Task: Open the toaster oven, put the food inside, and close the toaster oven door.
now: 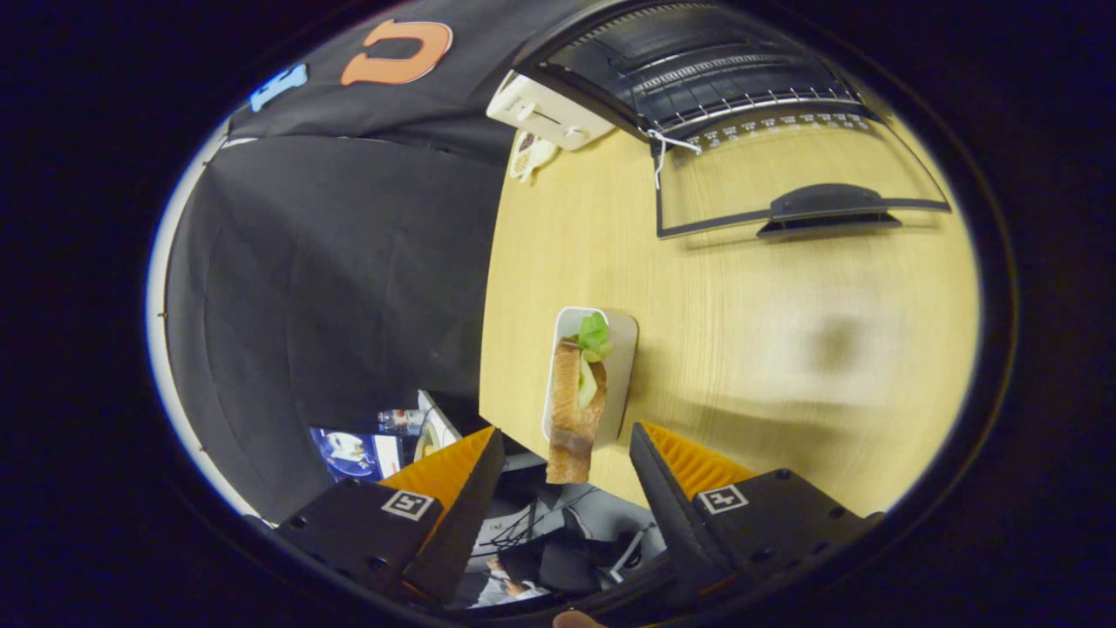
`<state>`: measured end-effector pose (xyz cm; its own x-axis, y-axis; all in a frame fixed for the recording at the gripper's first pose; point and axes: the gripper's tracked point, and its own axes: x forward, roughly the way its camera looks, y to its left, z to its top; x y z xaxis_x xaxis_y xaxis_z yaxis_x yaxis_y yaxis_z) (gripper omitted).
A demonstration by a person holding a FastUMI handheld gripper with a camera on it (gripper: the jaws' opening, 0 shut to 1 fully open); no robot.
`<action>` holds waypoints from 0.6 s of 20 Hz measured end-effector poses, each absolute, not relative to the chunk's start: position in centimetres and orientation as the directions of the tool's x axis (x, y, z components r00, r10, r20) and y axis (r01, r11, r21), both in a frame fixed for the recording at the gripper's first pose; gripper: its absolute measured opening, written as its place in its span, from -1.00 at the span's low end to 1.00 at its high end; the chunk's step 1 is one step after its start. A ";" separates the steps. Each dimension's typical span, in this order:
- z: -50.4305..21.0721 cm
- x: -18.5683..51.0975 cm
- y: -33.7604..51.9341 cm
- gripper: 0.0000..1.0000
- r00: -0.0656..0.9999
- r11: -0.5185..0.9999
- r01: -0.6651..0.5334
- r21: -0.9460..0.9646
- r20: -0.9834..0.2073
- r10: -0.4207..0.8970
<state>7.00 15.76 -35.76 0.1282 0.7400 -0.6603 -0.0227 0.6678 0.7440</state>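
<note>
Fingers [565,453]: spread, sandwich [575,410] between the tips, untouched. Sandwich on tray [621,349] at tabletop [741,349] edge. Oven [697,70]: door [785,174] open.

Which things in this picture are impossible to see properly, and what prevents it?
- Toaster oven, gripper view: the back of its cavity is dark; the upper part is cut off.
- Sandwich on its tray: its filling is too small to name.
- Small item beside the white box: too small to identify.
- Gripper: jaws open, apart from the sandwich; their rear is cut off.
</note>
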 end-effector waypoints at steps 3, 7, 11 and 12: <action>-37.2 7.3 16.4 0.73 0.100 0.671 0.004 0.742 -0.667 0.738; -37.3 7.3 17.1 0.35 0.090 0.651 0.025 0.759 -0.650 0.754; -37.0 7.2 17.4 -0.16 0.078 0.630 0.027 0.776 -0.630 0.772; -36.8 7.2 17.4 -0.24 0.075 0.628 0.024 0.778 -0.628 0.775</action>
<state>7.15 17.37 -36.84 0.0750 0.7745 -0.6281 0.0242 0.6282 0.7776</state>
